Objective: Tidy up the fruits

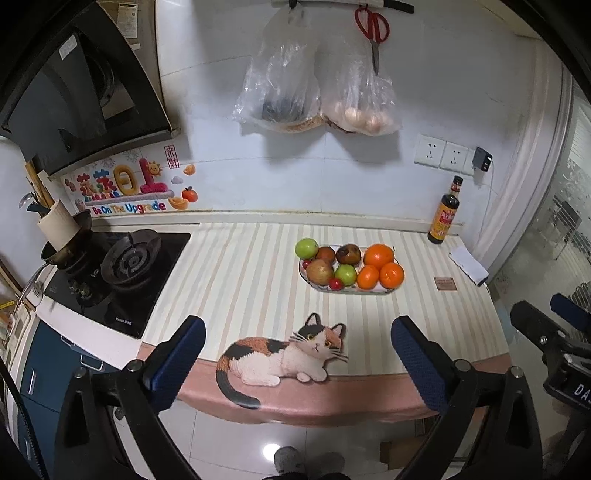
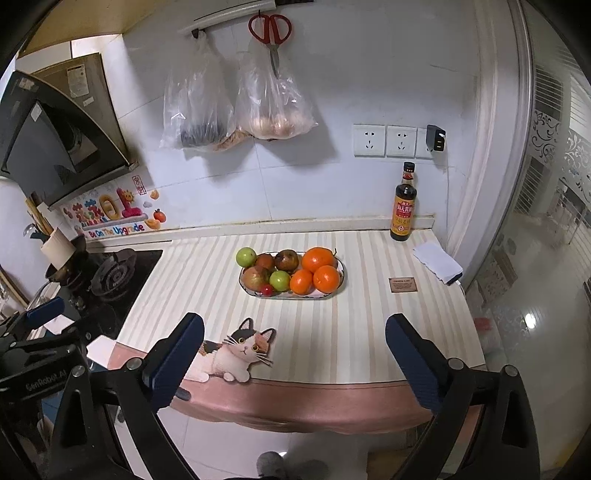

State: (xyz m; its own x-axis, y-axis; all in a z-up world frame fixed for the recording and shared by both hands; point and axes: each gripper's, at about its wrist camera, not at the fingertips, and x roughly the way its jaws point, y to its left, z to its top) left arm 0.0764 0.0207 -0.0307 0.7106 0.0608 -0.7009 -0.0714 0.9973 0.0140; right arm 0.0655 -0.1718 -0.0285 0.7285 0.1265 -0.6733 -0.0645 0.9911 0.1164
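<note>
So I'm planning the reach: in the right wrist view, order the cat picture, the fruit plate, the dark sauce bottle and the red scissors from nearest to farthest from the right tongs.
1. Cat picture, on the cloth's front edge, left of the right tongs.
2. Fruit plate, mid-counter, straight ahead.
3. Dark sauce bottle, back right against the wall.
4. Red scissors, hanging high on the wall.

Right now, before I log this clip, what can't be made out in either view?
- Plate: its surface is mostly covered by fruit in both views.
- Small red fruit: too small to identify.
- Dark contents of the left hanging bag: blurred by plastic.
- Bottle label: too small to read.
- Brown tag on the cloth: text illegible.
- Right hand-held gripper: cut off by the left view's edge.
</note>
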